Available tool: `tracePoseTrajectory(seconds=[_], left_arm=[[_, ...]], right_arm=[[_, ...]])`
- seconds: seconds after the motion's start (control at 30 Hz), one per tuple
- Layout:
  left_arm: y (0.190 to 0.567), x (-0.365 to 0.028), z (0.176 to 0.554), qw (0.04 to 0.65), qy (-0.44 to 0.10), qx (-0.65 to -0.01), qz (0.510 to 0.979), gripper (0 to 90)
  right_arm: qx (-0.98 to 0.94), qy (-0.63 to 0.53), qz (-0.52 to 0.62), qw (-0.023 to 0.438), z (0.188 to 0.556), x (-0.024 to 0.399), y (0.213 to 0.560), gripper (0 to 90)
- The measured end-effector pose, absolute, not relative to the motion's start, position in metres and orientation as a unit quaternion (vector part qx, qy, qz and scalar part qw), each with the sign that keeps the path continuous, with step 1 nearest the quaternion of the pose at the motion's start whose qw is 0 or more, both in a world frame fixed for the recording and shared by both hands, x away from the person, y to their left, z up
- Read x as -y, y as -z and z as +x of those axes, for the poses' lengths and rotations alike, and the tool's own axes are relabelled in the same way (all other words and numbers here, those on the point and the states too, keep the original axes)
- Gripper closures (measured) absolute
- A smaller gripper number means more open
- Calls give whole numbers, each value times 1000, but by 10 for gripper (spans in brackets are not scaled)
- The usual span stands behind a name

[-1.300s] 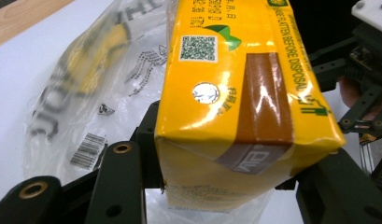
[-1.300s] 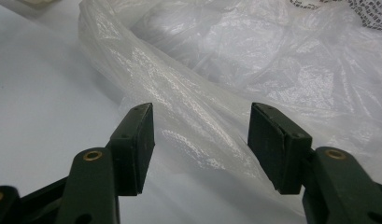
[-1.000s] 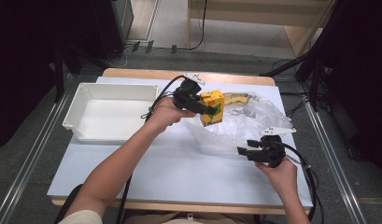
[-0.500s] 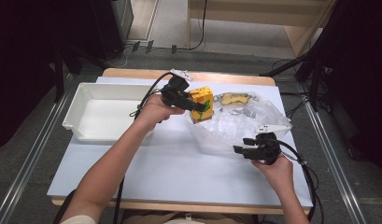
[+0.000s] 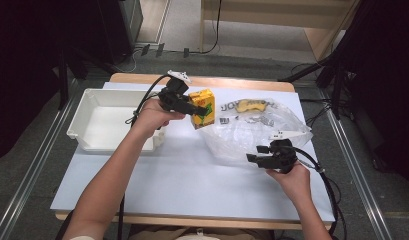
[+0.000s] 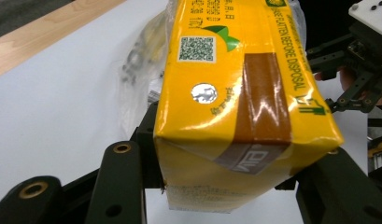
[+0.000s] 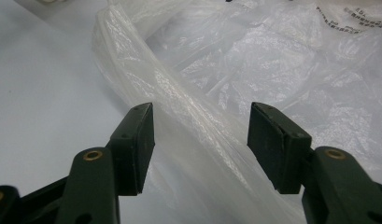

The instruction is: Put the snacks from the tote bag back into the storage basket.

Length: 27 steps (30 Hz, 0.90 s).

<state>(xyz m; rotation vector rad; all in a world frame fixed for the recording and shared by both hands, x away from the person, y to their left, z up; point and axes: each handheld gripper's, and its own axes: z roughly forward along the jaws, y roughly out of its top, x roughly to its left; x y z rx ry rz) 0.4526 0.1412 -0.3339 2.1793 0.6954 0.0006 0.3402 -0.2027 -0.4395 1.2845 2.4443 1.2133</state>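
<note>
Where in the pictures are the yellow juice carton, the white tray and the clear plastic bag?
yellow juice carton (image 5: pixel 203 106), high view, on its front face.
white tray (image 5: pixel 106 92), high view, on its far rim.
clear plastic bag (image 5: pixel 252 132), high view, on its crumpled middle.

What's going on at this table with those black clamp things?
A person sits at a white table with a hand-held gripper in each hand. The left gripper is shut on a yellow drink carton, holding it up between a clear plastic bag and an empty white bin. The right gripper is open, its fingers on either side of the bag's near edge without pinching it. Another yellowish item lies inside the bag.
</note>
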Motion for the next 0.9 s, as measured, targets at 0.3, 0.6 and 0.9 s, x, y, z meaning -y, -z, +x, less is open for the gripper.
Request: tracePoseTrajectory(seconds=[0.3,0.6,0.9], left_arm=[[330,-159,454,414,-6,-290,863,518],[328,-171,455,411,-7,-299,861,518],[324,-185,459,405,-22,-310,860,518]], right_arm=[[-813,-398,420,62,343,202,439,423],[-813,-398,420,59,344,202,439,423],[-815,-396,419,57,344,202,440,423]])
